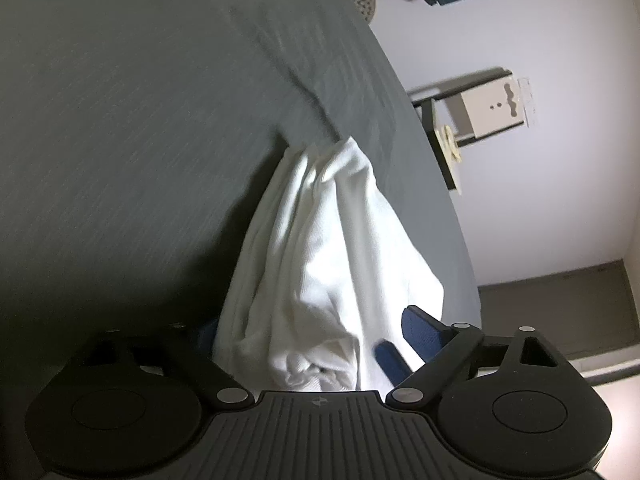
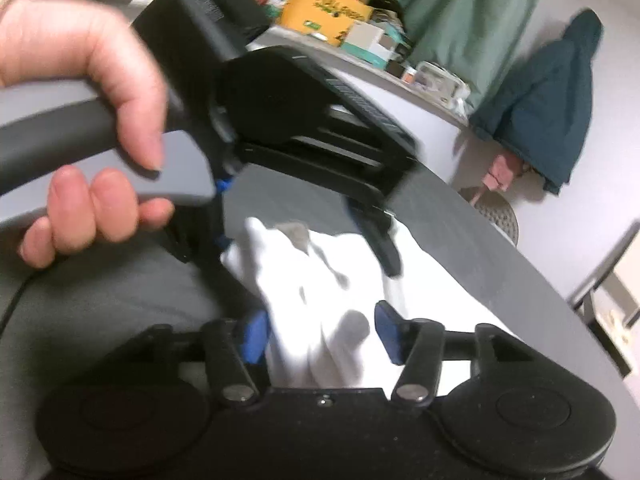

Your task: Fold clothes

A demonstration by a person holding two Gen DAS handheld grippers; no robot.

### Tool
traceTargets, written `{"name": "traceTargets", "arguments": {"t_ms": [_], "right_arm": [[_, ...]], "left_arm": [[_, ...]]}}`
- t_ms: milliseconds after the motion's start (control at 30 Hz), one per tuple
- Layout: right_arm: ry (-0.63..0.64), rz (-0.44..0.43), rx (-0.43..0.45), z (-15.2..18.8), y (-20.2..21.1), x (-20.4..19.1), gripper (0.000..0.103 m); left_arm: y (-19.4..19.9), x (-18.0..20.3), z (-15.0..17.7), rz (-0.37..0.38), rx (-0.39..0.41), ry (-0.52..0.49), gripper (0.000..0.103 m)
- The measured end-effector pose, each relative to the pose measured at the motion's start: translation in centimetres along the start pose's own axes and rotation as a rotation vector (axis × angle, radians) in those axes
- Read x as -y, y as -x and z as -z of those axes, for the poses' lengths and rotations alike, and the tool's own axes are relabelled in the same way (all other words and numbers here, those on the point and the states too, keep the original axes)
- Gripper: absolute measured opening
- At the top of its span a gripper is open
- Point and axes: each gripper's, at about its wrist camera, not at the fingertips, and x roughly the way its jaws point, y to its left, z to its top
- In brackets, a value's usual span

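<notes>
A white garment lies bunched on a grey cloth-covered surface. In the left wrist view my left gripper is spread wide, and the bunched cloth runs up between its blue pads; the left pad is mostly hidden behind the fabric. From the right wrist view, the left gripper points down over the garment, with a person's hand on its grey handle. My right gripper stands open close above the cloth, which passes between its blue pads.
The grey surface's curved edge runs along the right, with a woven basket and a white stool beyond it. A dark teal jacket hangs on the wall. A green curtain and a cluttered shelf stand behind.
</notes>
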Motion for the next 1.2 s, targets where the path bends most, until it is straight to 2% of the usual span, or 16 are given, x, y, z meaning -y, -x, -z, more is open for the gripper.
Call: {"name": "traceTargets", "arguments": {"t_ms": [67, 100, 133, 233, 367, 567, 767, 833, 933, 1000, 1167, 1200], "right_arm": [[-0.114, -0.028, 0.015, 0.7, 1.1, 2.0, 0.068], [-0.191, -0.040, 0.028, 1.1, 1.9, 3.4, 0.071], [-0.266, -0.048, 0.033, 1.5, 2.4, 4.9, 0.073], [-0.543, -0.075, 0.030, 4.2, 3.5, 10.8, 0.073], [-0.910, -0.183, -0.031, 7.8, 0.7, 18.4, 0.073], [-1.229, -0.340, -0.166, 10.5, -5.7, 23.4, 0.073], [-1.318, -0.466, -0.182, 10.7, -8.1, 23.2, 0.073], [-1.358, -0.510, -0.178, 10.8, -8.7, 22.9, 0.068], [-1.356, -0.494, -0.164, 10.6, -8.8, 22.4, 0.068], [-1.349, -0.472, -0.147, 10.6, -8.5, 22.2, 0.064], [-1.419, -0.456, -0.061, 11.3, -8.1, 21.6, 0.044], [-1.425, -0.459, -0.043, 11.5, -8.0, 21.5, 0.043]], "left_arm": [[0.0, 0.1, 0.0, -0.018, -0.006, -0.011, 0.072], [0.1, 0.1, -0.1, -0.032, -0.005, -0.015, 0.062], [0.2, 0.1, -0.1, -0.047, -0.004, -0.019, 0.056], [0.3, 0.4, -0.4, -0.061, -0.004, -0.047, 0.049], [0.8, 1.0, -0.5, -0.097, 0.004, -0.105, 0.037], [2.1, 1.0, -1.1, -0.130, 0.004, -0.158, 0.034], [3.1, 0.0, -1.1, -0.117, 0.002, -0.120, 0.034], [3.3, -0.2, -0.9, -0.116, 0.002, -0.117, 0.034], [3.3, -0.2, -0.7, -0.118, 0.006, -0.128, 0.034], [3.2, -0.1, -0.5, -0.120, 0.009, -0.139, 0.034], [4.8, 2.2, 0.0, -0.048, 0.088, -0.260, 0.033], [5.0, 2.8, 0.0, -0.033, 0.101, -0.281, 0.032]]}}
